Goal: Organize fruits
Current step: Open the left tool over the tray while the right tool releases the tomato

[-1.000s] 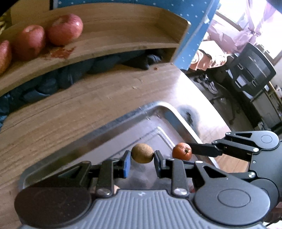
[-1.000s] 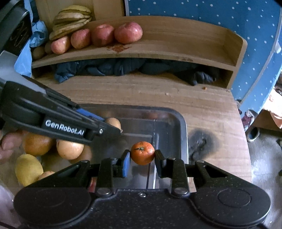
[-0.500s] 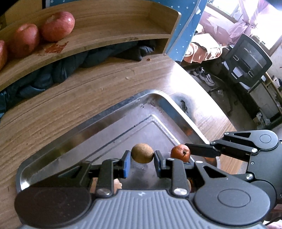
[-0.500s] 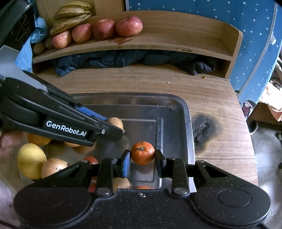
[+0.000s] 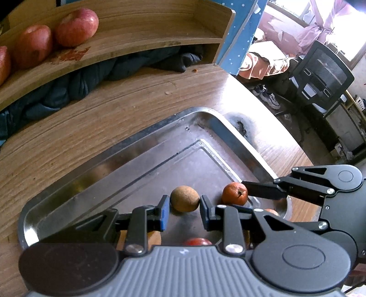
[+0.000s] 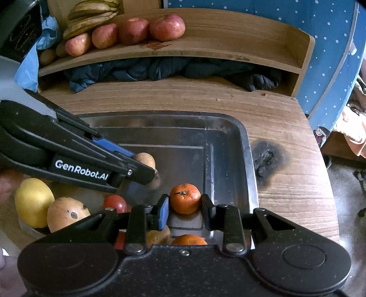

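While both fruits hang clamped above the tray, the stock reads as follows.

Left gripper (image 5: 184,206): black two-finger hand-held tool with blue pads, jaws narrow and pressed on a small round tan-brown fruit (image 5: 184,198); the pads meet it at its widest girth, one on each side.

Right gripper (image 6: 185,206): matching black tool, jaws narrow, closed on a small orange mandarin with a dark stem scar (image 6: 185,198), likewise gripped across the middle.

Position: both held fruits sit over the shallow stainless-steel tray (image 6: 248,160), toward its right edge; the mandarin is nearer the right rim, the brown fruit just beside it on the inner side.

Handling, brown fruit: judged light, firm-skinned and dull, so unlikely to slip; round, so it will roll once set down.

Handling, mandarin: judged light, with soft, loose peel that bruises or tears under hard squeeze; grip at the equator, stem clear of the pads.

Other stock in tray: a red round fruit (image 6: 115,203), a pale yellow pear-shaped fruit (image 6: 34,202) and a tan speckled round fruit (image 6: 66,212) near the left and near edges; another orange fruit (image 6: 188,239) shows under the right gripper.

Desk: brown wood-grain desk (image 6: 286,194), scorch mark just right of the tray.

Shelf: curved wooden shelf (image 6: 228,45) along the far edge, holding red apples (image 6: 167,27) and brownish bananas (image 6: 91,13); dark blue cloth (image 6: 160,68) bundled beneath.
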{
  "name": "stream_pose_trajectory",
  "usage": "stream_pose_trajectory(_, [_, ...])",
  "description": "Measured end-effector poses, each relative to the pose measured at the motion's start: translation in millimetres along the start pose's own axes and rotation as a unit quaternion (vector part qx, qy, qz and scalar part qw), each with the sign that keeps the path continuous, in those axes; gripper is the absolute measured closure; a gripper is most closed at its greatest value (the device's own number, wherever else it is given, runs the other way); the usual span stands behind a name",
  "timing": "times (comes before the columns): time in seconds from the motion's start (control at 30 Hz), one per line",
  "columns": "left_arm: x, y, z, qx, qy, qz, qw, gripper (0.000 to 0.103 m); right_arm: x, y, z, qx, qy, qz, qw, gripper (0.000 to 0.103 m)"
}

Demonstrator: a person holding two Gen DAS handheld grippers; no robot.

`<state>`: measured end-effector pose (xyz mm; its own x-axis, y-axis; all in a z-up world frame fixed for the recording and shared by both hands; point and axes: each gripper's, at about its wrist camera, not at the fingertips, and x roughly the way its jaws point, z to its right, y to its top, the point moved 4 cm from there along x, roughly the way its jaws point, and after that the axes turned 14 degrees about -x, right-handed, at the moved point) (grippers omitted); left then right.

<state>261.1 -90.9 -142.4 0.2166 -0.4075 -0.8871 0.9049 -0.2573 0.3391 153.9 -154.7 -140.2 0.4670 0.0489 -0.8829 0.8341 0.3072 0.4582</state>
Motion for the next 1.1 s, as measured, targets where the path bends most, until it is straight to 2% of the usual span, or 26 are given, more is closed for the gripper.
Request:
stream_pose_trajectory(0.47, [-2,-4,2,-0.012,0.014,0.009,0.9998,0.072,-3,-3,-1,-0.021,0.008,0.006,1.000,0.068])
stream_pose_trajectory(0.57, [-5,-6,3,-0.018,0.019,0.013,0.9996,0.066,-5,-6,2,-0.023,0.013,0.009,1.000,0.065])
stream_pose_trajectory(0.97, [-24,-14,12,-0.078,0.051,0.051,0.9944,0.050,-23,-9,17,-0.049,0.029,0.047,0.997,0.042])
stream_pose_trajectory(1.1, [-32,-17,17,-0.092,0.058,0.069,0.9917,0.042,-32,-9,22,-0.048,0.031,0.058,0.997,0.027])
